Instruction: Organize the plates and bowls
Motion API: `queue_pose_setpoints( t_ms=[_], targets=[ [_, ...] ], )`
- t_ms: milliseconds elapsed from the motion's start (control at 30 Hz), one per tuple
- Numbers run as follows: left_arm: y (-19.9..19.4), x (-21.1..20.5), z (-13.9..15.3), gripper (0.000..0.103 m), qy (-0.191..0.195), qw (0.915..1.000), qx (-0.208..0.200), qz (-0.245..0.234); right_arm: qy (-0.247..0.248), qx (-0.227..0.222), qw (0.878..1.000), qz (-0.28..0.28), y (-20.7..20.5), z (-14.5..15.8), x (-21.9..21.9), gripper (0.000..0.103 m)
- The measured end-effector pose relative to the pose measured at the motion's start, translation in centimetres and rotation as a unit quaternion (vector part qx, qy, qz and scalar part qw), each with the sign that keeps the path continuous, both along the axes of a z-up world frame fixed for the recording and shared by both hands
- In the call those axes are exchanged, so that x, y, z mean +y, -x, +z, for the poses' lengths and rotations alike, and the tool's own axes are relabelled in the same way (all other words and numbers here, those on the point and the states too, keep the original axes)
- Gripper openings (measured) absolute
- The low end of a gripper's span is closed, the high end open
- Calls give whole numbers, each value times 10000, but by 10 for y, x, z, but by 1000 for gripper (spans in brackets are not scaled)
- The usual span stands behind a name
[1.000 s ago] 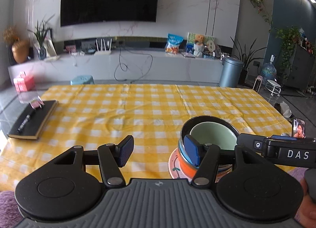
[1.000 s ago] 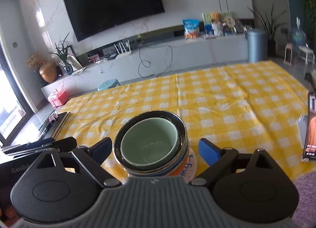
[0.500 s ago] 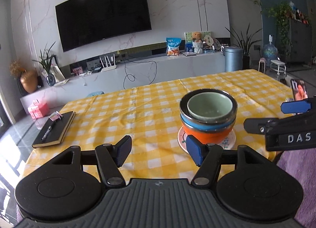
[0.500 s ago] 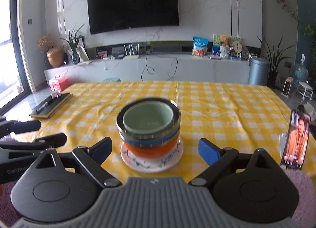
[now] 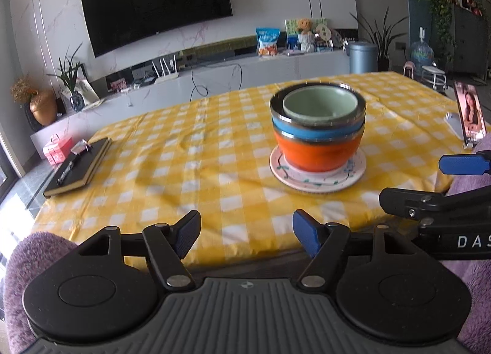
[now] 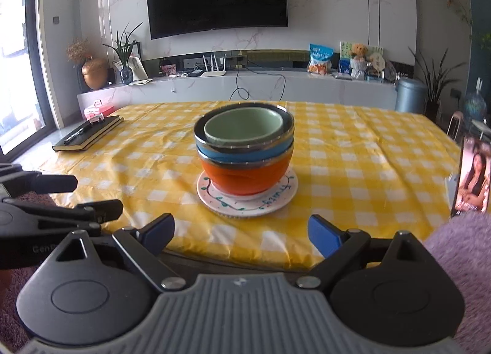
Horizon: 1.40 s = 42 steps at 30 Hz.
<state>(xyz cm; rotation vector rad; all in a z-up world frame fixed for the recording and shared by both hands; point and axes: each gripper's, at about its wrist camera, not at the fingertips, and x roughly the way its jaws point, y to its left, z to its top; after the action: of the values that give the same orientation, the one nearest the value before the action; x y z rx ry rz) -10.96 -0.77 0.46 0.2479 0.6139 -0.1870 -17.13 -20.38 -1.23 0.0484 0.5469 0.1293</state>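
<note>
Three nested bowls stand on a small white plate (image 5: 319, 180) (image 6: 245, 207) with a vine pattern: a green bowl (image 5: 319, 105) (image 6: 242, 128) inside a blue bowl (image 5: 307, 133) (image 6: 239, 154) inside an orange bowl (image 5: 316, 153) (image 6: 245, 176). My left gripper (image 5: 245, 228) hovers off the table's near edge, well short of the stack; its jaws are opening with nothing between them. My right gripper (image 6: 241, 229) is open and empty, also back from the stack. Each gripper shows in the other's view: the right gripper (image 5: 438, 180), the left gripper (image 6: 76, 197).
A yellow checked cloth (image 5: 184, 176) covers the table. A black notebook (image 5: 78, 167) (image 6: 89, 134) with a pen lies at the left edge. A lit phone (image 5: 469, 114) (image 6: 472, 176) stands propped at the right. Purple sleeves (image 5: 27, 262) flank the grippers.
Both grippers have drawn back and sunk away from the bowl stack, which was close by their fingers. The left jaws have spread wider. The stack stays on its plate.
</note>
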Motion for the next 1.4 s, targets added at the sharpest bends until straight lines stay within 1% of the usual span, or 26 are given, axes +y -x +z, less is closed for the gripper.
queue_pose_setpoints(
  t_ms=[100,200,333,600,1400],
  targets=[
    [-3,1,-5,83,38,9998,173,19,-94,183,9998,33,-6,-12,-1,88],
    [-1,-3,-9,86,-68,9998,192,-43,-130,270,9996,-8,-10,-17,-2,87],
    [0,-5,-12,87,-125,9996,249,-53,-153,250,9996,-54,-8,-17,-4,87],
    [-4,4,-12,88,-52,9992,355,190,-76,255,9996,-52,-7,-19,-2,87],
    [-3,3,-11,88,-83,9991,362,225,60,214,9998,23,-6,-19,0,88]
  ],
)
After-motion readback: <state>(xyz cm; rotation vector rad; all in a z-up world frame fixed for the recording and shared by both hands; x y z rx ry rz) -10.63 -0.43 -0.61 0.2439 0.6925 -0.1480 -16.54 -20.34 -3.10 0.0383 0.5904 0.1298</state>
